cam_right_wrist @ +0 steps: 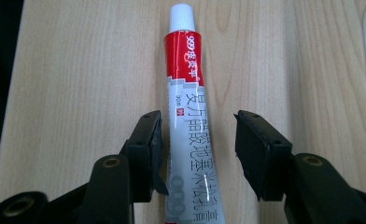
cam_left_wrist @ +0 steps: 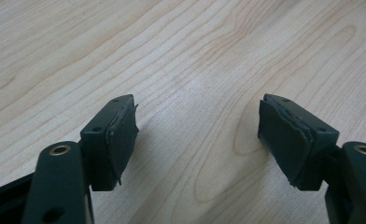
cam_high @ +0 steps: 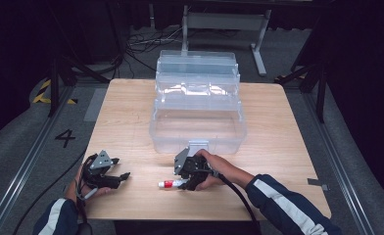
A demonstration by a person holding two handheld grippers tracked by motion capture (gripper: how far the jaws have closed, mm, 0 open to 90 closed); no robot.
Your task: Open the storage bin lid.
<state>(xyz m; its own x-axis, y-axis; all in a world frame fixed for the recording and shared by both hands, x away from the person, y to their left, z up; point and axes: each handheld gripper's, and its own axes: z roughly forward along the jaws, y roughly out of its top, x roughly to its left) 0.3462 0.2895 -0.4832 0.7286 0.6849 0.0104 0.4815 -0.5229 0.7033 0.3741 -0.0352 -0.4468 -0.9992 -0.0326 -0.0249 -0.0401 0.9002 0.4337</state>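
A small tube with a white cap, a red band and a white body lies flat near the table's front edge. In the right gripper view the tube runs lengthwise between my jaws, cap pointing away. My right gripper is open around it: one pad sits close against the tube's side and the other stands off with a clear gap. My left gripper rests low over bare wood at the front left, open, with nothing between its pads.
A clear plastic box stands in the middle of the wooden table, just beyond my right hand, with its tiered lid folded open behind it. Cables and a metal stand lie on the floor past the far edge.
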